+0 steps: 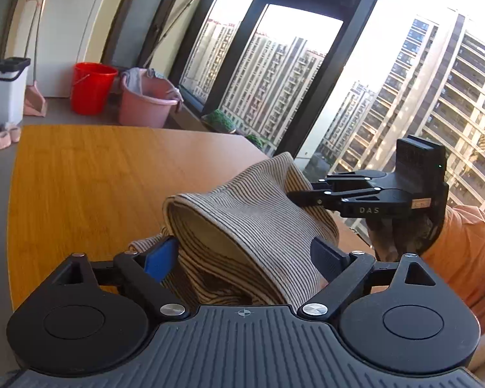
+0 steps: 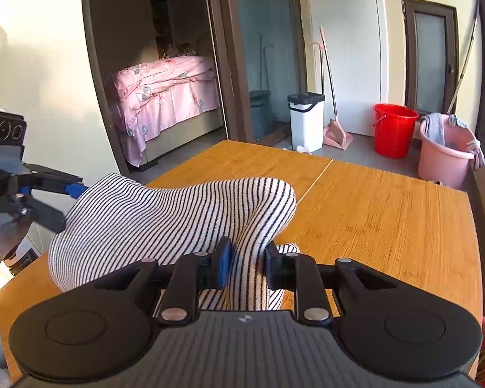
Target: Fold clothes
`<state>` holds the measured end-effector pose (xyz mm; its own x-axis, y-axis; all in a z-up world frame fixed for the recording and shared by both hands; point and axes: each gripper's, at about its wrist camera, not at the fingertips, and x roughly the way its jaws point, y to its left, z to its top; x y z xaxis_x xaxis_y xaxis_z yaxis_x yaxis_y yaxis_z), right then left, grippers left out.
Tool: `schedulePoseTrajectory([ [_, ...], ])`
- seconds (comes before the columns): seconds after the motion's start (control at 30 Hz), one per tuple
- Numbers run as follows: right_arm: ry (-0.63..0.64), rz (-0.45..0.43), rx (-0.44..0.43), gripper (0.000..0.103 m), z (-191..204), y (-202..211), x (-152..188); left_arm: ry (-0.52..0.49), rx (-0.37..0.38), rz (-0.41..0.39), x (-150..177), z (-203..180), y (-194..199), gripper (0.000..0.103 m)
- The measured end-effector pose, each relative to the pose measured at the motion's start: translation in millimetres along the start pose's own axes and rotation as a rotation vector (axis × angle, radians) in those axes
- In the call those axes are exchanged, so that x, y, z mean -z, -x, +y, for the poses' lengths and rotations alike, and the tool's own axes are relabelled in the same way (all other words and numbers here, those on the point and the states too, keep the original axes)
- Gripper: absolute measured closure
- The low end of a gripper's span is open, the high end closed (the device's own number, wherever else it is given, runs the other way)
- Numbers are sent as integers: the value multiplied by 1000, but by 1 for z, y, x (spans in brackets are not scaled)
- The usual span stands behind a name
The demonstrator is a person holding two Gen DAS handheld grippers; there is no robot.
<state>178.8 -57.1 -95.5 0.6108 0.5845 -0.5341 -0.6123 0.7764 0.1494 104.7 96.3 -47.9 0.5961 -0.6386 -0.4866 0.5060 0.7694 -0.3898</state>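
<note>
The right gripper (image 2: 244, 263) is clamped on a bunch of the striped cloth (image 2: 165, 220), with its 2 blue-padded fingers (image 2: 222, 260) pressed together on the fabric. From this grip the cloth rises and stretches to the left of the gripper, toward the left gripper (image 2: 48, 200), which holds the other end. The long axis of the cloth therefore runs between the 2 grippers, and the cloth hangs in the air above the table (image 2: 388, 213), sagging a little in the middle.

In the left wrist view, the left gripper (image 1: 242, 258) has its fingers (image 1: 160, 258) well apart, and a thick fold of the striped cloth (image 1: 242, 220) fills the space between them. I cannot tell if the fingers really press on it. The fold opens like a tube toward the camera, and the cloth runs forward and to the right, up to the right gripper (image 1: 299, 198), which comes in sideways from the right. Behind it is the person's hand (image 1: 401, 236), held upright, and an orange sleeve (image 1: 462, 252).

Beyond the table, on the floor, stand a red bucket (image 2: 394, 129), a pink basin (image 2: 446, 158) and a white bin (image 2: 307, 119).
</note>
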Motion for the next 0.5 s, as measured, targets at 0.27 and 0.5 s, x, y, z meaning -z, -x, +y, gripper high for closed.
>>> schedulePoseTrajectory([
  [0.27,-163,-6,34,79,-28,-19,13,24,-95,-24,3,-8,-9,6],
  [0.5,-173,-37,94,77,-14,-19,17,-106,-56,-252,-34,-59,27,6],
])
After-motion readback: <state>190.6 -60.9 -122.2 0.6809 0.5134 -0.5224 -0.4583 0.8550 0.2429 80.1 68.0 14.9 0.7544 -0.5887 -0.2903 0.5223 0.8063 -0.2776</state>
